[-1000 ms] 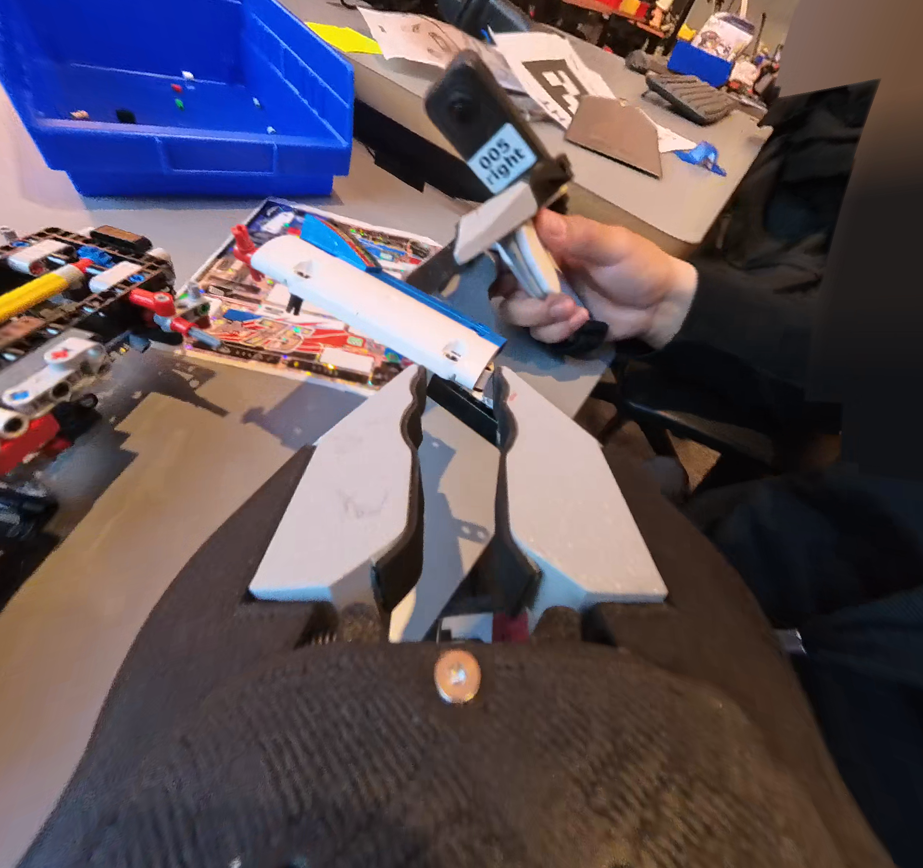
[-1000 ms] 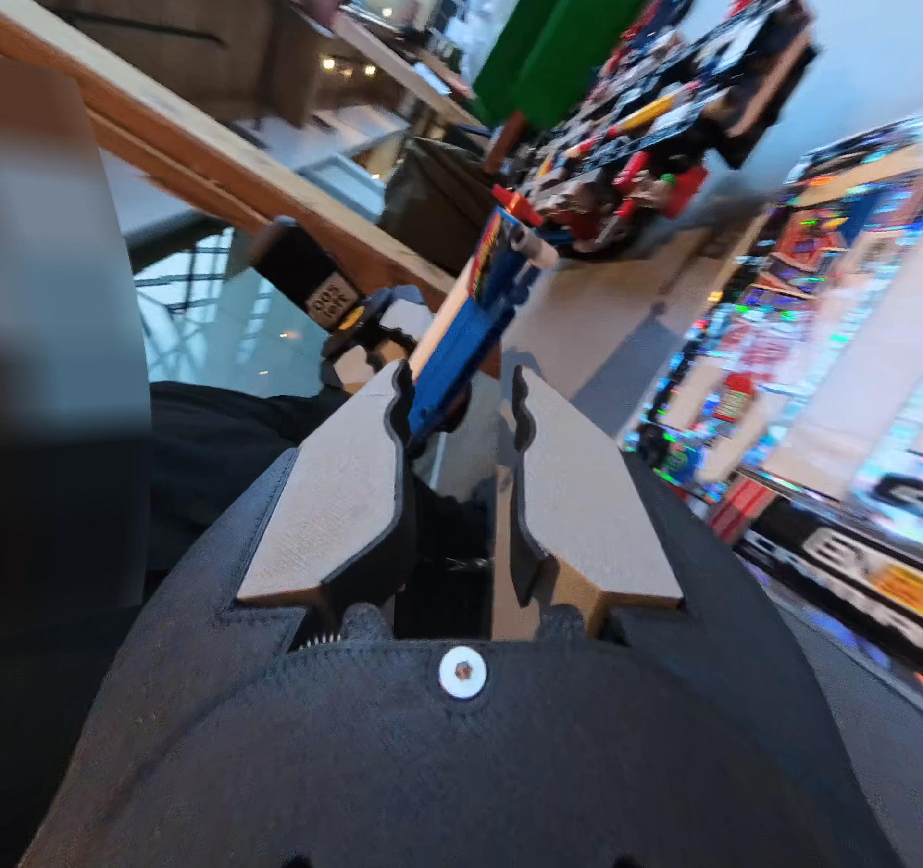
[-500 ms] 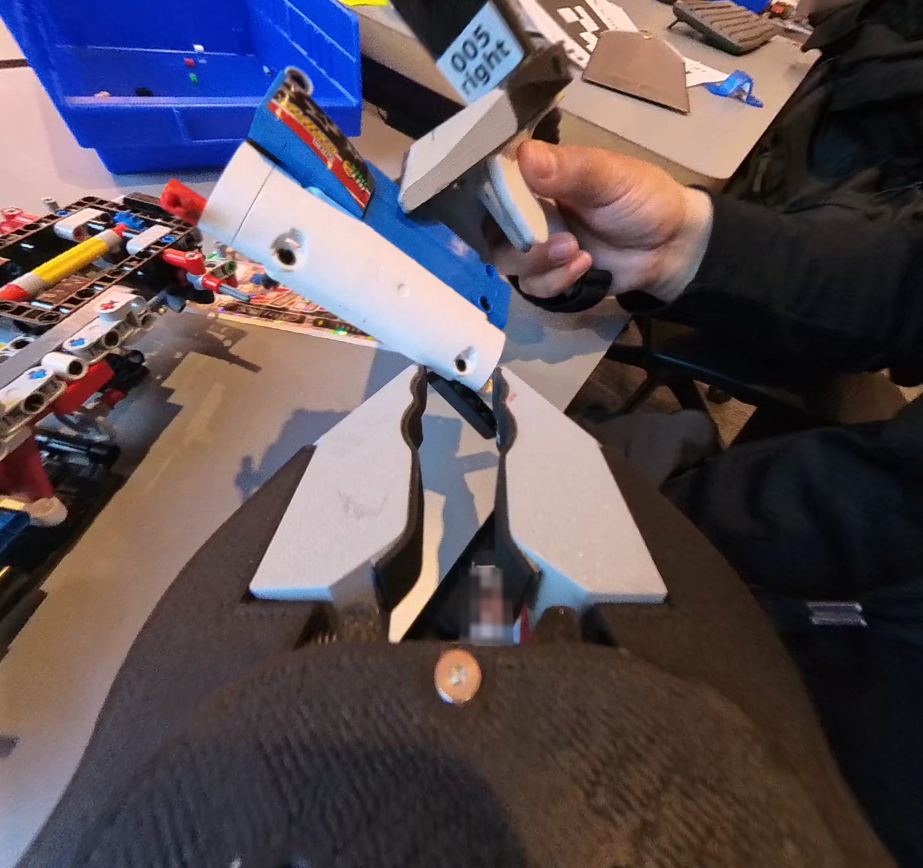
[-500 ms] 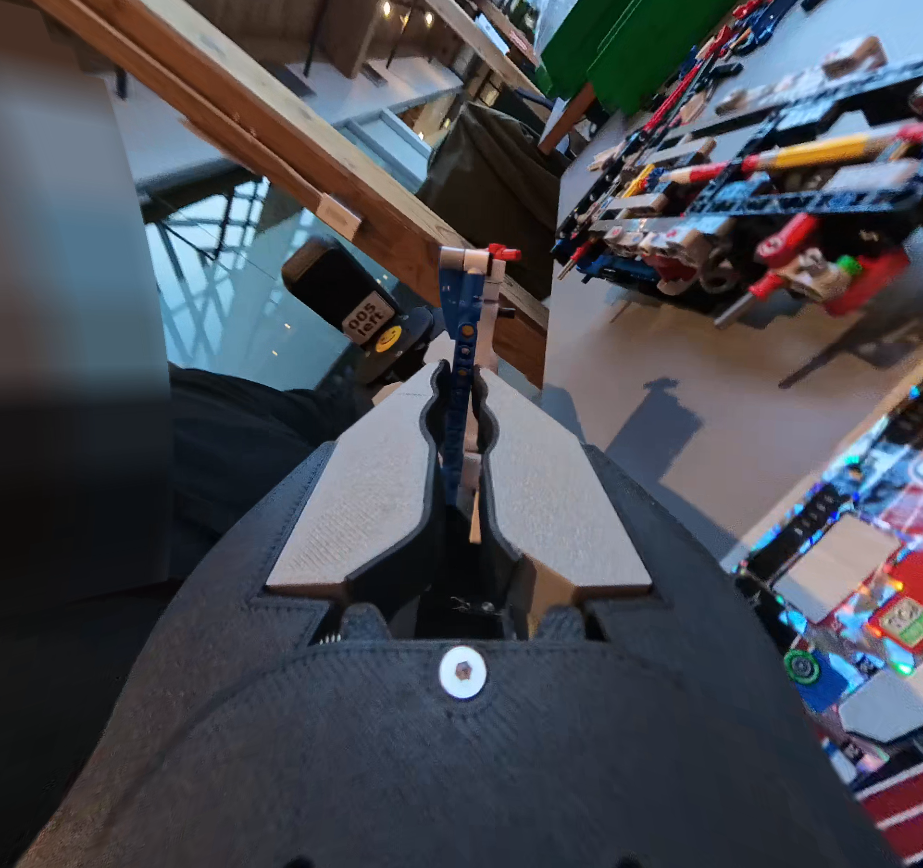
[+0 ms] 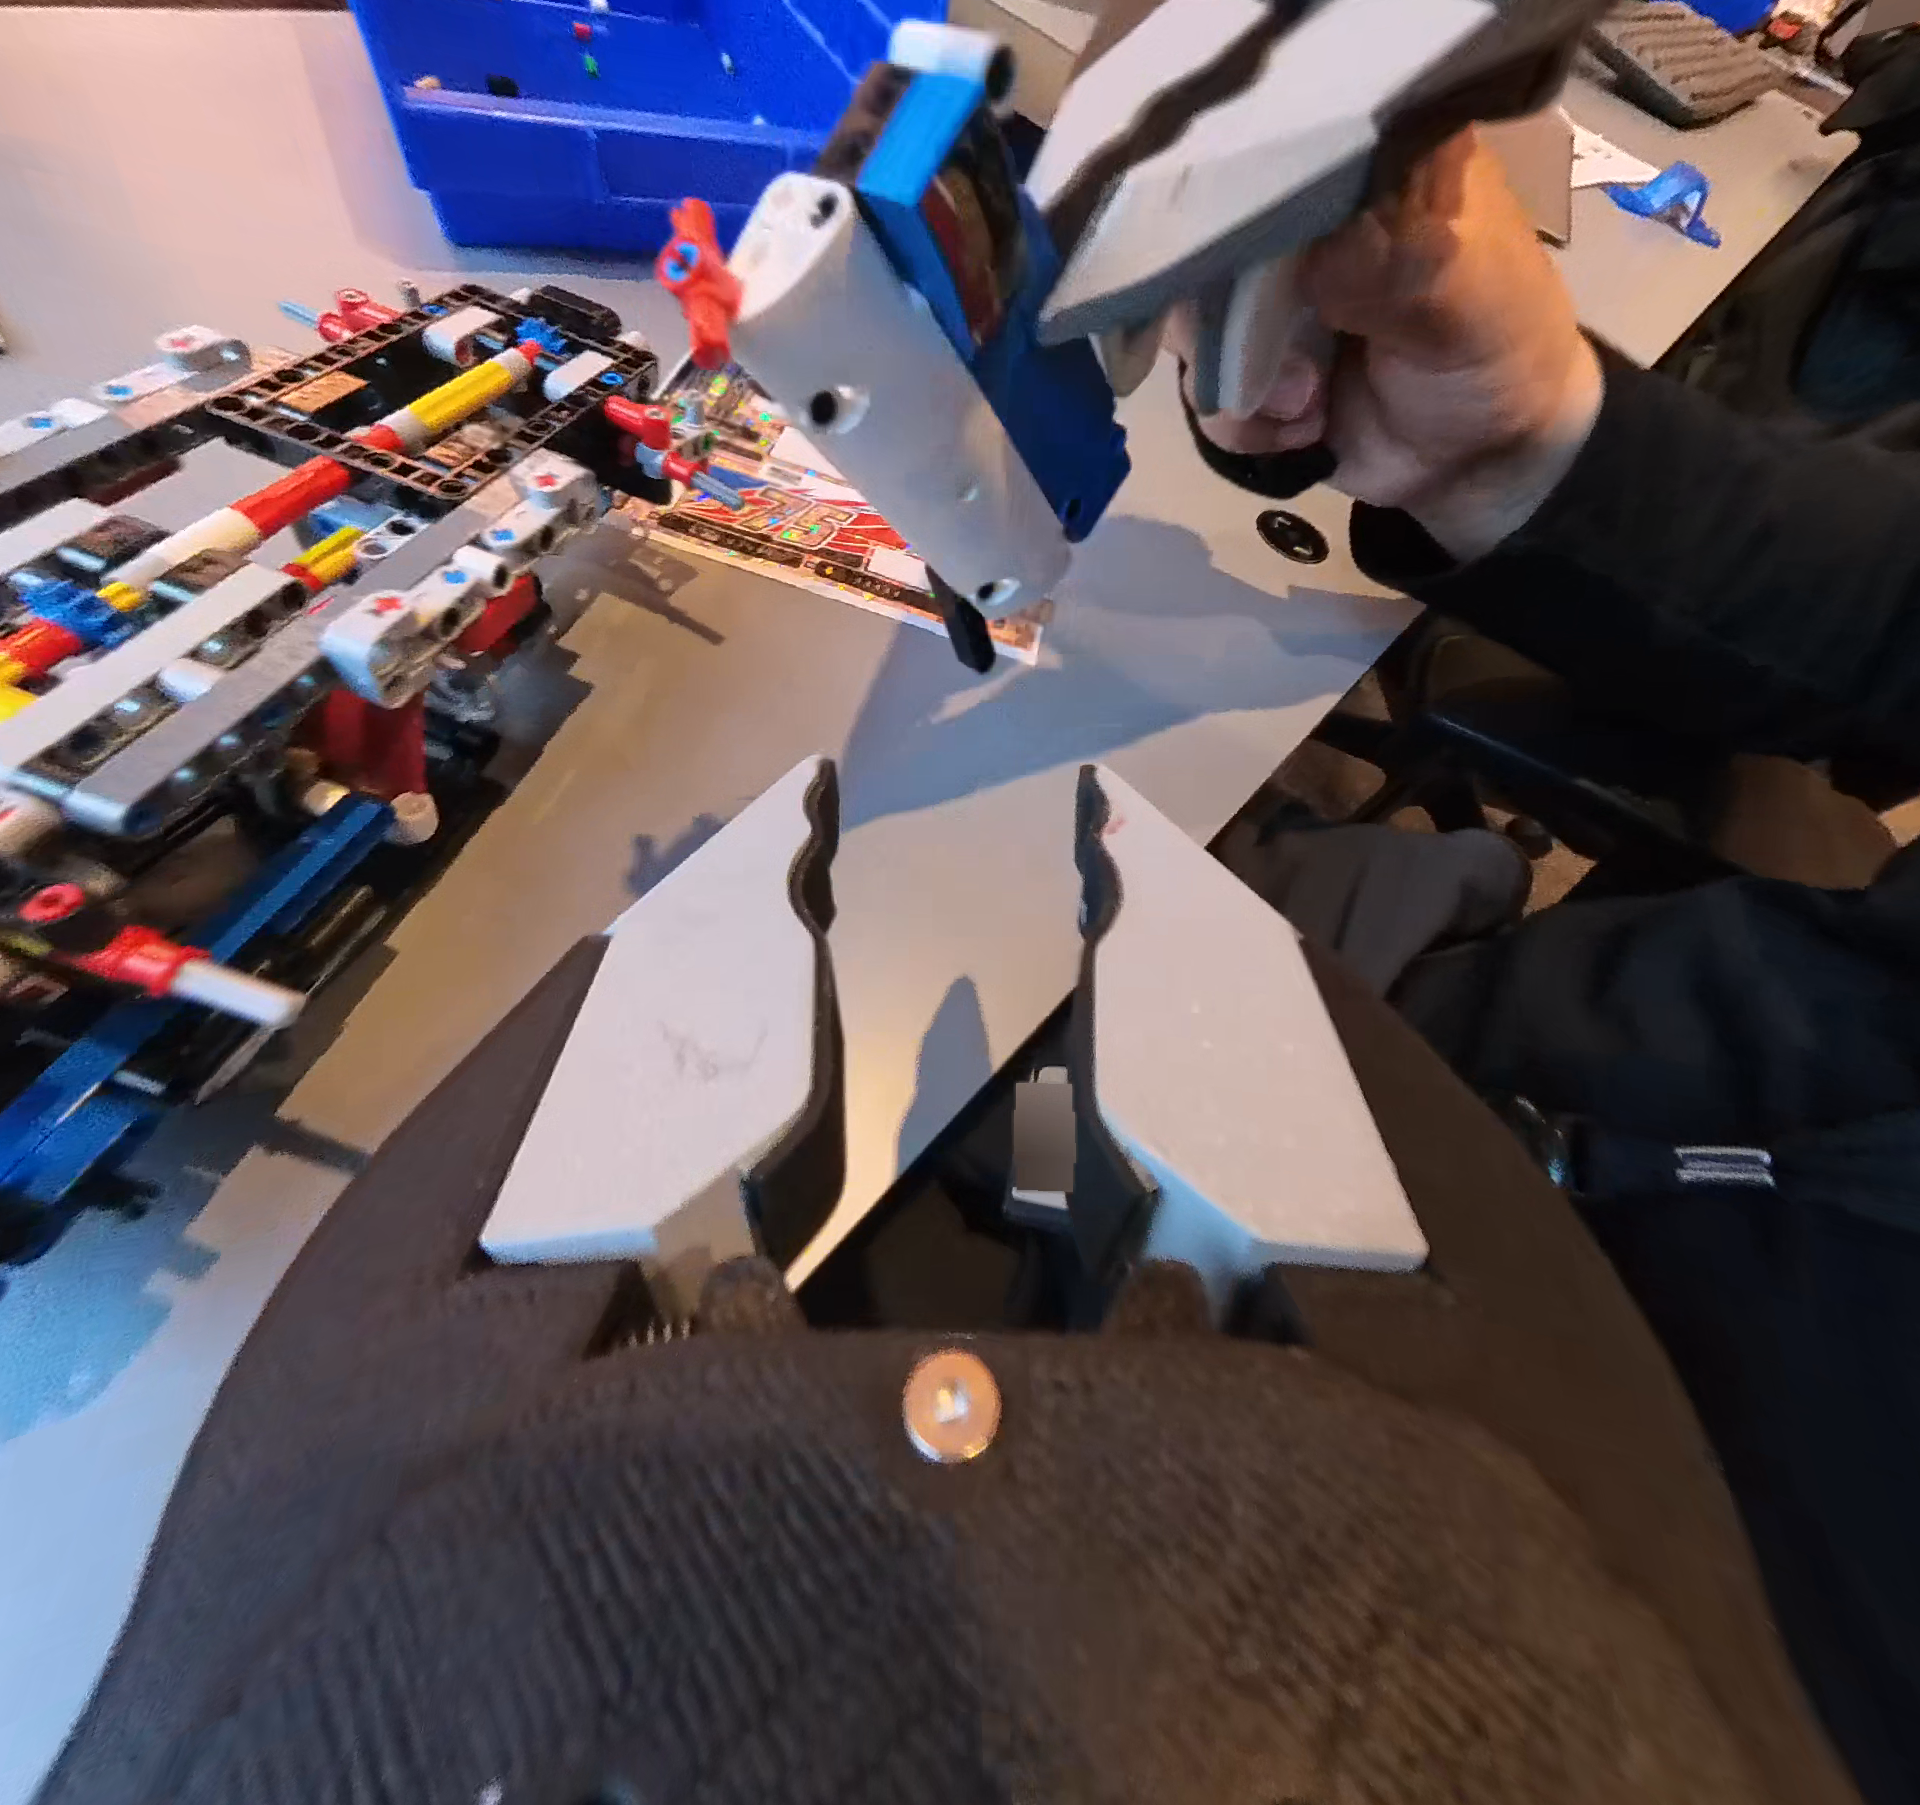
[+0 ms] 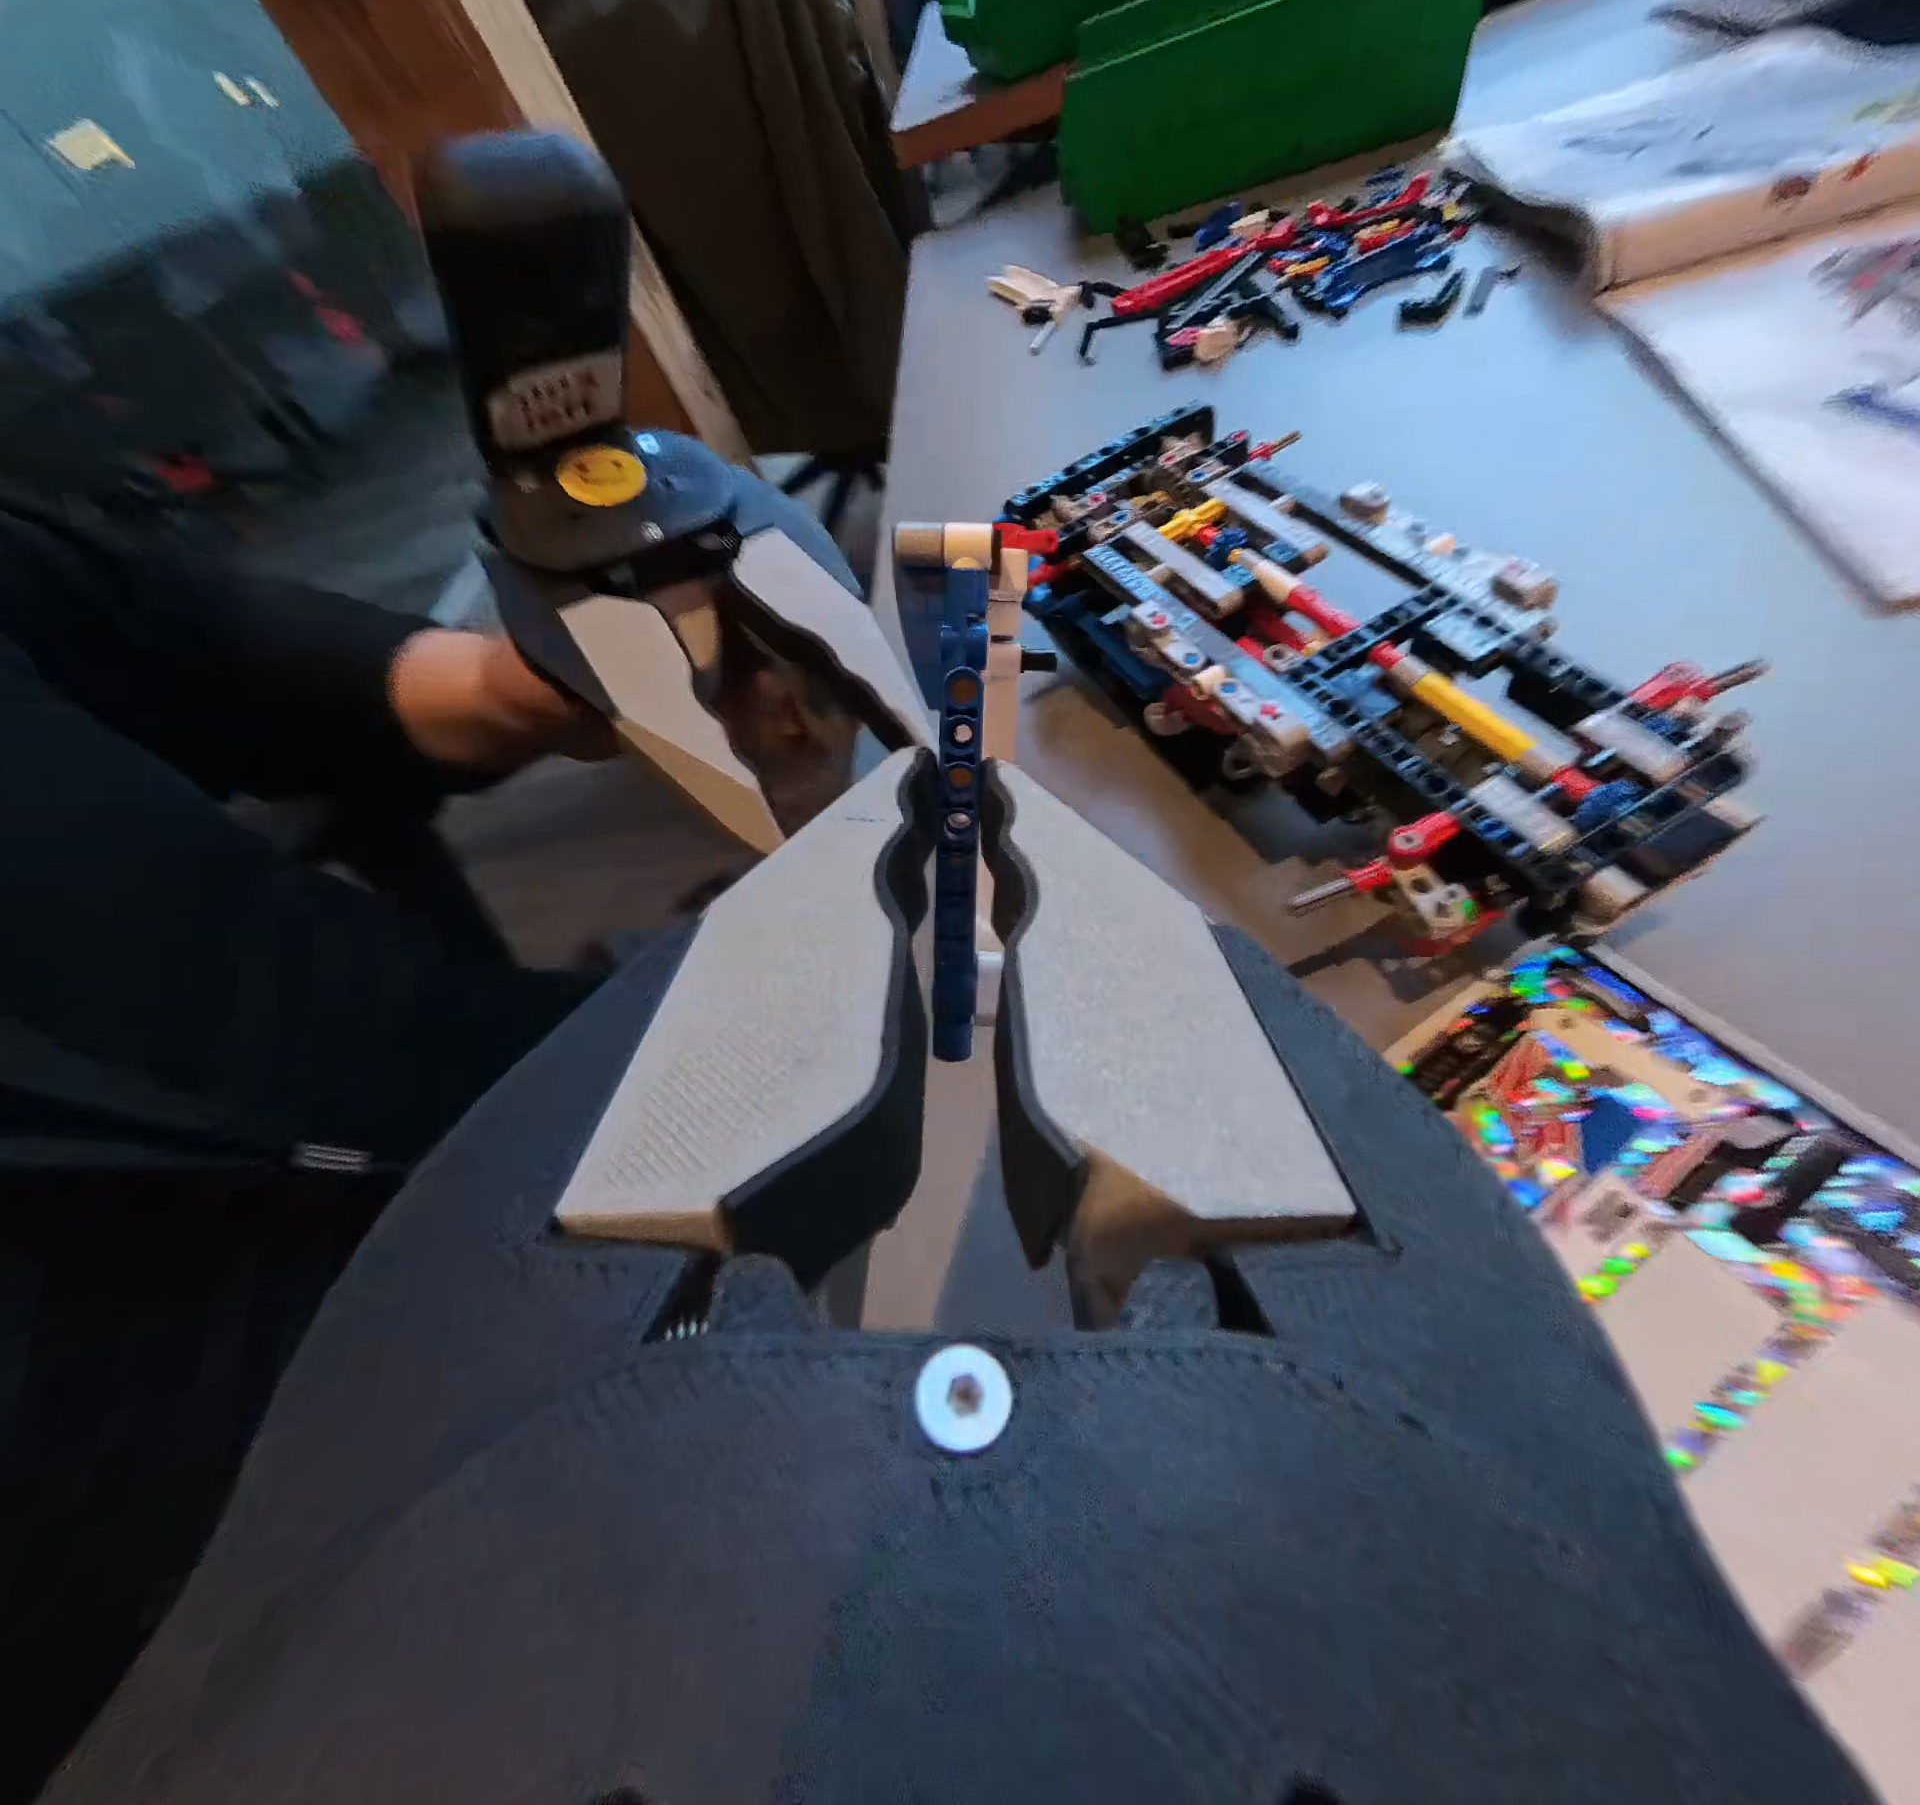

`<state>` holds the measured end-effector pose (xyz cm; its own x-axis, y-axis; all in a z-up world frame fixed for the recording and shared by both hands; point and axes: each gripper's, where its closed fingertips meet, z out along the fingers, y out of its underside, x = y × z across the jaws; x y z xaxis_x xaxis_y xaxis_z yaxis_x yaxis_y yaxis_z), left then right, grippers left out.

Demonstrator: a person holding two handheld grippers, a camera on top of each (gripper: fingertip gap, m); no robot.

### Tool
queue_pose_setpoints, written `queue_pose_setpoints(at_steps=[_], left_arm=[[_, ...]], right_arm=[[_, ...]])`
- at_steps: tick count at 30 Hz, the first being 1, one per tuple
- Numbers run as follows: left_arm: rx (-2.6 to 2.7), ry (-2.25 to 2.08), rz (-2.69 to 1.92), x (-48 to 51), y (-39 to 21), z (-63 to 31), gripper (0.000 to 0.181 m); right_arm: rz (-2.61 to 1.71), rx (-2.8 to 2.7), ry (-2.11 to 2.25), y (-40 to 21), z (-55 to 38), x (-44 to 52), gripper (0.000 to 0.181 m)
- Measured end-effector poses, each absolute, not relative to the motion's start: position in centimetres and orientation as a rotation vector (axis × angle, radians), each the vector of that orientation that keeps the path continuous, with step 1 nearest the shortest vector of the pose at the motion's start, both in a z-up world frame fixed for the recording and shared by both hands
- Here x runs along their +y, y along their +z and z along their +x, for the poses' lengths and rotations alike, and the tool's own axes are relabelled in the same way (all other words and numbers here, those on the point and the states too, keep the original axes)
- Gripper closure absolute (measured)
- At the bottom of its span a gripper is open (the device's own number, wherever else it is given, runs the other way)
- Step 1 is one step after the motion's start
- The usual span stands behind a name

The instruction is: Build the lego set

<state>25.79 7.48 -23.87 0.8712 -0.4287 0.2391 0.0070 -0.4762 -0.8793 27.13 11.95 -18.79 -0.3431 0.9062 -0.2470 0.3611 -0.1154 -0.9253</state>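
Above the table, my grip: my right gripper (image 6: 958, 799) is clamped on the long blue-and-white plastic panel piece (image 5: 914, 384), fingers pinching its thin blue beam edge.
Left hand: my left gripper (image 5: 951, 820) hangs empty at 6 o'clock in its own view, jaws spread wide, nothing between them.
Task's thing: the panel piece is held in the air, tilted, its white face toward the left camera, a small red connector (image 5: 698, 285) at its top end and a black pin (image 5: 966, 628) at the bottom.
Main build: the long black-framed chassis with yellow, red and grey rods (image 6: 1382, 685) lies flat on the grey table (image 5: 727, 747), at 2 o'clock from my right gripper and at 9 to 10 o'clock from the left.
Risk, slip: I judge the grip narrow, on one thin edge only; a twist or a push while seating it could swing the piece round or pop it out.
Risk, snag: the red connector and black pin stick out and could catch the chassis rods on the way in.
Risk, edge: the table edge runs close by at 3 o'clock; a dropped piece could fall to the floor.
Open room: bare table lies between chassis and left gripper.
Crowded: the shiny sticker sheet (image 6: 1662, 1173) at 4 o'clock, the blue plastic bin (image 5: 623, 62) at 11.
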Motion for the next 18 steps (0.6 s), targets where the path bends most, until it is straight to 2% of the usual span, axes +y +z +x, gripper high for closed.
queue_pose_setpoints(at_steps=[9, 15, 18], left_arm=[[0.236, -0.756, -1.979, 5.3, -22.9, 24.1, 0.128], [0.102, -1.06, -1.9, 4.9, -21.9, 23.9, 0.114], [0.003, -1.225, -1.888, 5.4, -22.2, 24.1, 0.118]], right_arm=[[-0.685, -1.722, 0.374, -20.8, 25.9, 9.4, 0.177], [-0.441, -1.678, 0.078, -22.4, 25.0, 8.6, 0.178], [-0.379, -1.674, 0.031, -23.0, 24.6, 8.1, 0.177]])
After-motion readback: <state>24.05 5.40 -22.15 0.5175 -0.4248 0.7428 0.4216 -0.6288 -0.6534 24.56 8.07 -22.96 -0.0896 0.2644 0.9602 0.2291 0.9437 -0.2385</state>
